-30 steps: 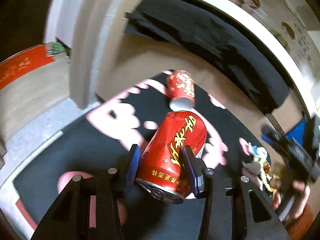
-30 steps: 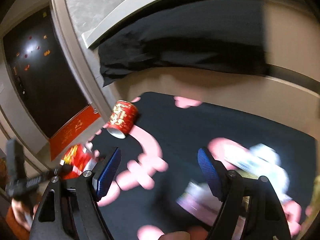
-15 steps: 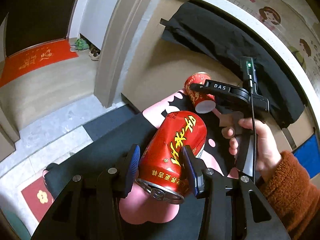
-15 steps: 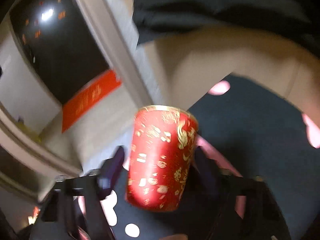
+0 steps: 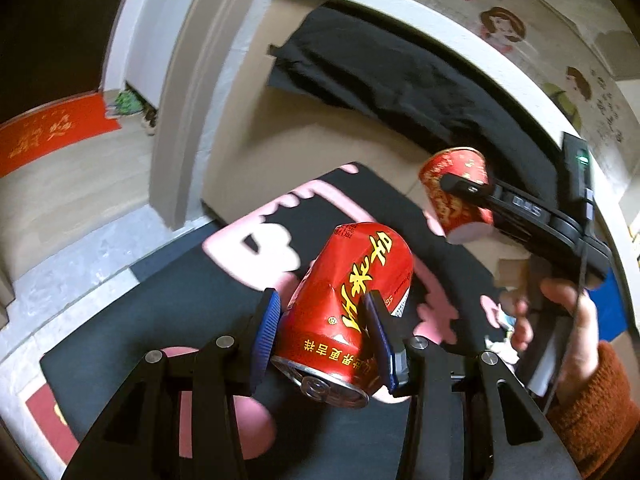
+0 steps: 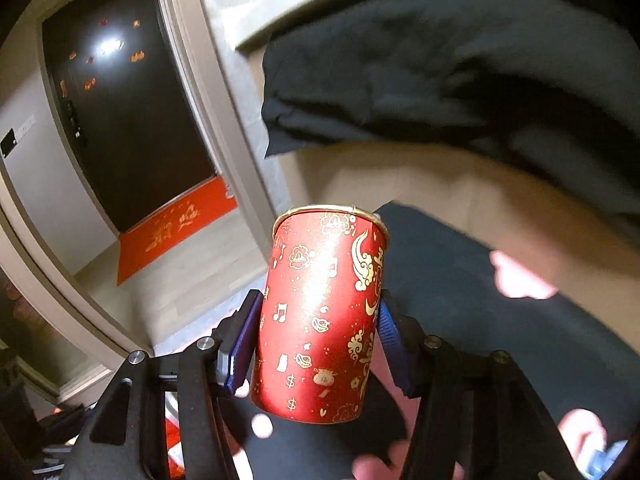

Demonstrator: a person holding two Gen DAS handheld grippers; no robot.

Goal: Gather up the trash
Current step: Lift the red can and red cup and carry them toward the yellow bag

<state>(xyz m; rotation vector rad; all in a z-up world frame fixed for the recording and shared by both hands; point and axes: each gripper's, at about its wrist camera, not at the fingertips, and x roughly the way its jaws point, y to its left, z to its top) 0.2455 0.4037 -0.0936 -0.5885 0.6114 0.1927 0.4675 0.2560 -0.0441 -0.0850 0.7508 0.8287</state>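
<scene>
Clearing litter off the black-and-pink mat (image 5: 180, 320), the left gripper (image 5: 326, 328) clamped a dented red can (image 5: 352, 300) while the right gripper's (image 6: 316, 336) just-closing jaws pinched a red paper cup (image 6: 324, 312).

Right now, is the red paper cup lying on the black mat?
No, the red paper cup is lifted off the black mat, clamped between the right tongs.

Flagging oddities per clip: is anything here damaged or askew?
Yes. The red drink can in the left tool is dented and creased where the pads pinch it. The red paper cup looks intact.
</scene>
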